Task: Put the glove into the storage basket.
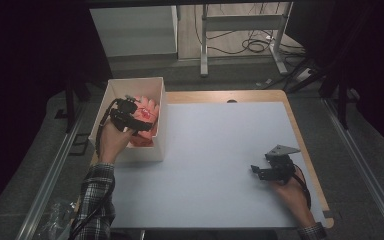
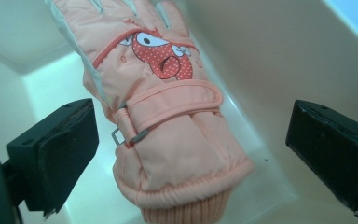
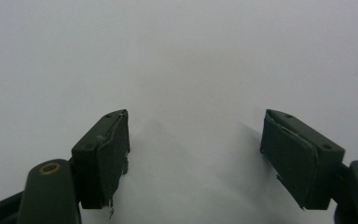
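My left gripper point(image 2: 186, 154) hangs over the box point(image 1: 111, 90), jaws wide apart, nothing pinched. Glove point(image 2: 158, 107) lies flat inside, straight ahead betw. the jaws, cuff nearest me, fingers pointing away. Right gripper point(image 1: 262, 172) open too, idle on the desk point(image 1: 210, 145), well off.
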Motion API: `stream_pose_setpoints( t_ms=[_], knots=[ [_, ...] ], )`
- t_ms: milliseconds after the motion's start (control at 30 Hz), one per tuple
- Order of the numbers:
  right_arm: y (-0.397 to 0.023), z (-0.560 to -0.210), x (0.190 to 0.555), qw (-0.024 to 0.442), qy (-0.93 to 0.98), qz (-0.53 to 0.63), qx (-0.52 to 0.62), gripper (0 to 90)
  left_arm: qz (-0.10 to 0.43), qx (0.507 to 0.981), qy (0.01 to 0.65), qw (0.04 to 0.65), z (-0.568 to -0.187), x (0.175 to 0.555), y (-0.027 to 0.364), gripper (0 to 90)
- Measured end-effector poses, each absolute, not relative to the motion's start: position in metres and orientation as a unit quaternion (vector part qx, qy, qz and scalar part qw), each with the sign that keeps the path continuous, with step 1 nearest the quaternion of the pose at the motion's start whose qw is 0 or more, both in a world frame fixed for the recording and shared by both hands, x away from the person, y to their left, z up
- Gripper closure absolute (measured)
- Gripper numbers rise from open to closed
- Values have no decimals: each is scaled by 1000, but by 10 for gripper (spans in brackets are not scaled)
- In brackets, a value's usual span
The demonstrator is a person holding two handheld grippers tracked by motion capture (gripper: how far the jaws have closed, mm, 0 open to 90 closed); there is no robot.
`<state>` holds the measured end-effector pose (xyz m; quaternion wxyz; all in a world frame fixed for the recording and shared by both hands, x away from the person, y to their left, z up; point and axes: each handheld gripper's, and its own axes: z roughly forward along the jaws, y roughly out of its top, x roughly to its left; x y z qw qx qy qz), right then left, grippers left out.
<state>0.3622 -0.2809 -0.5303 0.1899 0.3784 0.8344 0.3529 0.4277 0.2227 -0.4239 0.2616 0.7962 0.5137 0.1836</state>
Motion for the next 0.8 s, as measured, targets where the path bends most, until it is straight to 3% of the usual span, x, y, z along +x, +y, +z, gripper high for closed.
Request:
stream_pose_setpoints(
  t_ms=[800],
  knots=[
    [-281, -530, 362, 191, 835, 351, 378, 241, 191, 804, 437, 356, -394, 355, 204, 27]
  ],
)
